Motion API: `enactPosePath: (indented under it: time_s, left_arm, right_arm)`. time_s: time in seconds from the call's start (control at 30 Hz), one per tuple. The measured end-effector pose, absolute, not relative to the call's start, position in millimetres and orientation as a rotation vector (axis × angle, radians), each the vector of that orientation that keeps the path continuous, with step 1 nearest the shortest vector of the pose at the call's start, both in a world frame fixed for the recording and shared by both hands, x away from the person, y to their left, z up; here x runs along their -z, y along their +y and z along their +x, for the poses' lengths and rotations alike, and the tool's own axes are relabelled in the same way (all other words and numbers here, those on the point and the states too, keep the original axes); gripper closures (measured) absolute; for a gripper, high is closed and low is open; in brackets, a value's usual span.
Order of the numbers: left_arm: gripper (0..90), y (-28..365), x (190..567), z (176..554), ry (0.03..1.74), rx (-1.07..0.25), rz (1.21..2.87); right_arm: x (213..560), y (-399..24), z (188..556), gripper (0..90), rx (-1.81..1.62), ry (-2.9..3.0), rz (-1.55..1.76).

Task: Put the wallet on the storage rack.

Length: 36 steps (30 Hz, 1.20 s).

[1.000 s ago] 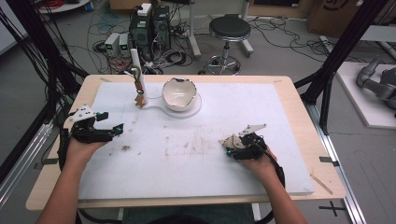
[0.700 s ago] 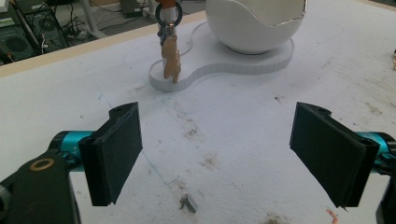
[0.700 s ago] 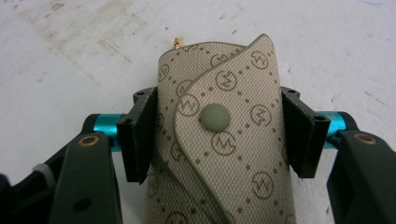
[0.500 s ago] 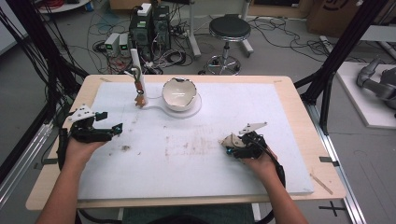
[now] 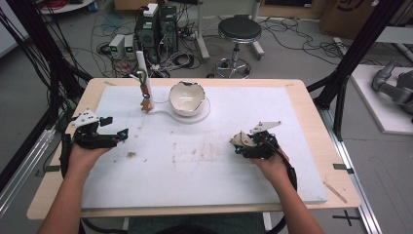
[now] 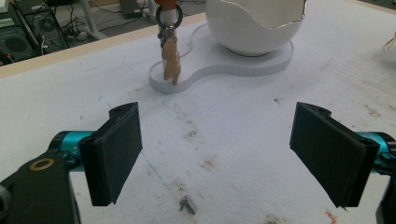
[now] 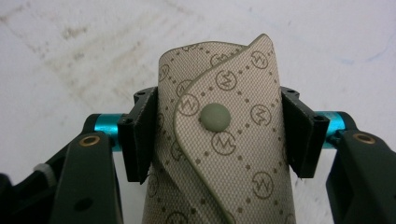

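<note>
The right hand-held gripper (image 7: 219,135) has its two black jaws pressed against the sides of a beige pouch (image 7: 224,154), one on each flank, with teal fittings behind them. The pouch stands upright between them, printed with circled letters and dotted diagonal lines; its pointed flap is folded across the front and shut with a round grey-green snap (image 7: 215,116). Behind it lies the white, stained counter (image 7: 70,42).
</note>
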<state>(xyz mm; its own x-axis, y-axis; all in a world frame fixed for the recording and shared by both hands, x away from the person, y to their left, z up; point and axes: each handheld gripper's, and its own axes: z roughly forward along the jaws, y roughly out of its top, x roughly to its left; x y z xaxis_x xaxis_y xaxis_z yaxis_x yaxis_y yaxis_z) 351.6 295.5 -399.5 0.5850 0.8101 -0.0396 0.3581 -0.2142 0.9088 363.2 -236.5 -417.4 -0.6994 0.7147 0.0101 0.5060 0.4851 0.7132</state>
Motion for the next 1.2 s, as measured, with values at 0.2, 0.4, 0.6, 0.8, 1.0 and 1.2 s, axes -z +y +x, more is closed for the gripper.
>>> enactPosePath:
  time_s: [0.2,0.4,0.6,0.8,1.0,1.2]
  left_arm:
    - [16.9,295.0,399.1,351.8,0.948,-0.557,1.806]
    - [16.9,293.7,398.7,351.7,0.945,-0.552,1.806]
    - [16.9,292.0,397.2,351.1,0.936,-0.550,1.801]
    - [16.9,292.1,396.6,350.6,0.931,-0.547,1.799]
    - [16.9,294.5,396.5,350.7,0.935,-0.548,1.792]
    - [16.9,296.2,397.3,351.5,0.950,-0.543,1.777]
  right_arm:
    - [391.3,-224.6,378.3,36.8,-1.072,2.402,1.003]
    - [371.3,-198.5,398.4,36.8,-1.050,2.413,0.938]
    - [356.0,-174.0,413.9,36.8,-1.034,2.422,0.894]
    - [341.7,-144.7,428.8,36.7,-1.017,2.439,0.833]
    - [336.1,-120.3,443.1,36.8,-1.014,2.457,0.791]
    - [334.7,-101.7,455.6,36.8,-1.045,2.448,0.781]
